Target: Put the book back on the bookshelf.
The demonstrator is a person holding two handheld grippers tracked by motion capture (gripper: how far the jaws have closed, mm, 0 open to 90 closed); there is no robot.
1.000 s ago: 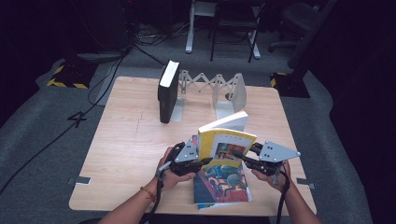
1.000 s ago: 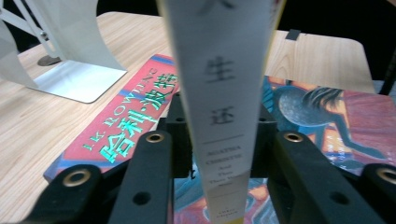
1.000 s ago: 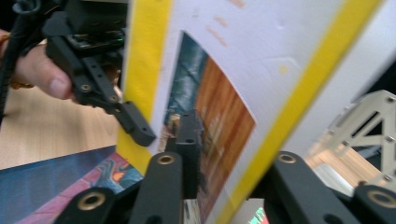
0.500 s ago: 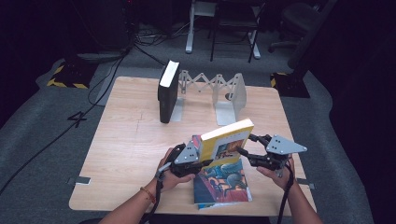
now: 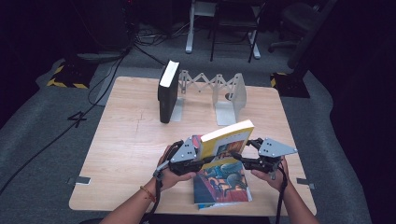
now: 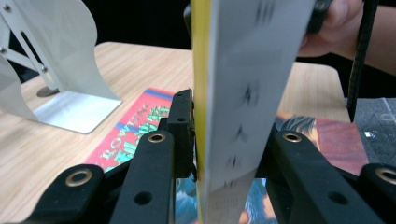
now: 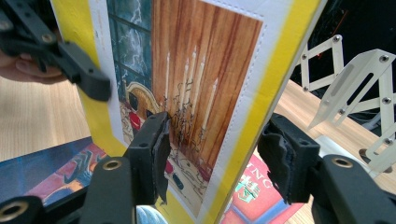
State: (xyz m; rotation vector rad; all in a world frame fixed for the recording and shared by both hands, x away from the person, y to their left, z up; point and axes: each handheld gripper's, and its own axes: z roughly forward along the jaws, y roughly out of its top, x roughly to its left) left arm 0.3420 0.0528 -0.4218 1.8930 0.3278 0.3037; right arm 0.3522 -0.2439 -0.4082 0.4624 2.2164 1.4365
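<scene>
Wooden surface (image 5: 126, 154), front edge: yellow book (image 5: 225, 143) held upright over a flat book (image 5: 222, 184). Left gripper (image 5: 201, 161) jaws clamp its spine; right gripper (image 5: 239, 156) jaws, just opened, straddle its cover edge without pressing.

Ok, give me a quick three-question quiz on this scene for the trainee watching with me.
1. True or false: the yellow book lies flat on the table.
2. What lies on the table beneath the raised book? A: a colourful book. B: a mug. C: a box.
3. Where does the black book stand?

Key:
1. False: the left tool grips it and holds it up on edge.
2. A.
3. Upright at the left end of the metal rack.
</scene>
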